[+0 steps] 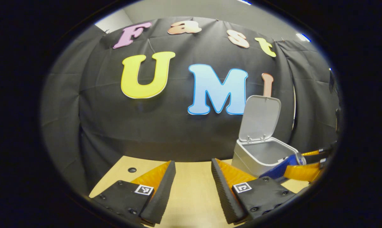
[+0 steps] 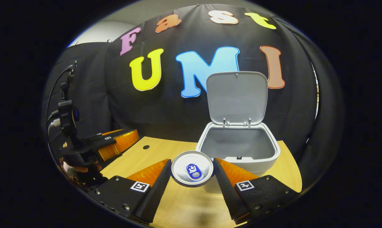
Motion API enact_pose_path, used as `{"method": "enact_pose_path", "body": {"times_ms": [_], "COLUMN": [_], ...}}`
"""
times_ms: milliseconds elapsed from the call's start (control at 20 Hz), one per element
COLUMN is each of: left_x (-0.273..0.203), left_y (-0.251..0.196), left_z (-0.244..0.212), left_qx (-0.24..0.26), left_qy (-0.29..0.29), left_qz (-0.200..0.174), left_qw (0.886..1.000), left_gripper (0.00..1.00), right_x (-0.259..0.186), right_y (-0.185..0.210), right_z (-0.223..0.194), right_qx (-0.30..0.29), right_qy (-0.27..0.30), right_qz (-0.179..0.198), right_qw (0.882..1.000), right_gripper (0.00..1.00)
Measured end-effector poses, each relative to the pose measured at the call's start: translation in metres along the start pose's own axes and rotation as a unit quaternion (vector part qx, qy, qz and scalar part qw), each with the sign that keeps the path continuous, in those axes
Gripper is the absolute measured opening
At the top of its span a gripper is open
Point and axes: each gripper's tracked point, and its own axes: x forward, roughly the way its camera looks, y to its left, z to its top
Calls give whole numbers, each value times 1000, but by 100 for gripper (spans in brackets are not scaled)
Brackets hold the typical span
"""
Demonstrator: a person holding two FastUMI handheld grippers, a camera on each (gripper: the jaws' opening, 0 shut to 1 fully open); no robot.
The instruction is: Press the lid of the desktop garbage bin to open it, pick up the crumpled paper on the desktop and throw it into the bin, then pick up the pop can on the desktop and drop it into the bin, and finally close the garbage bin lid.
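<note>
A: Where is your right gripper (image 2: pixel 192 182), and what do its jaws hold?

B: In the right gripper view, your right gripper's two fingers press on either side of the can (image 2: pixel 192 172). The can lies along the fingers with its top end facing the camera, raised above the table (image 2: pixel 178 205) and just in front of the bin (image 2: pixel 238 148).

A: What is the state of the bin?

B: The bin stands on the table near the black cloth wall (image 2: pixel 165 107). Its lid (image 2: pixel 237 96) is swung up and stands upright at the back hinge. The part of the inside that you can see is bare.

A: And your left gripper (image 1: pixel 193 186)?

B: In the left gripper view, its jaws are spread wide with nothing between them, over the table (image 1: pixel 191 190). To its right you see the bin (image 1: pixel 257 155) with its raised lid (image 1: pixel 260 117), and the can (image 1: pixel 281 166) held at the bin's near edge by the right gripper (image 1: pixel 305 167).
</note>
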Motion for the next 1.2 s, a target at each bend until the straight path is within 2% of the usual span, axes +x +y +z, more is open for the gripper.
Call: {"method": "enact_pose_path", "body": {"times_ms": [50, 200, 250, 450, 550, 700, 850, 1000, 1050, 1150, 1200], "left_x": [-2, -2, -2, -3, -4, -8, -12, -14, -15, -14, -14], "left_y": [1, 4, 5, 12, 16, 22, 30, 39, 43, 49, 52], "left_z": [-1, -2, -3, -5, -6, -5, -6, -7, -7, -8, -8], "left_qx": [1, 3, 2, -1, 1, 3, 4, 5, 7, 9, 10], "left_qy": [1, 3, 4, 7, 8, 8, 10, 14, 14, 16, 16], "left_qz": [1, 5, 7, 17, 23, 30, 39, 50, 54, 62, 64], "left_qw": [1000, 1000, 1000, 1000, 1000, 1000, 999, 999, 998, 998, 998], "left_gripper": [81, 81, 76, 72, 81, 81, 81, 72, 76, 76, 81], "right_x": [-1, -3, -3, 3, 9, 21, 34, 50, 55, 67, 72], "right_y": [-2, -11, -13, -36, -44, -59, -71, -82, -85, -91, -93], "right_z": [14, 54, 64, 101, 110, 111, 107, 97, 92, 82, 77], "right_qx": [-2, -16, -15, -1, 12, 36, 35, 27, 23, 13, 10], "right_qy": [-13, -51, -60, -96, -108, -107, -102, -85, -79, -61, -53], "right_qz": [0, -7, -9, -25, -28, -37, -50, -60, -63, -68, -69], "right_qw": [1000, 999, 998, 995, 994, 993, 993, 994, 995, 996, 996], "right_gripper": [84, 84, 84, 84, 84, 83, 84, 84, 84, 84, 84]}}
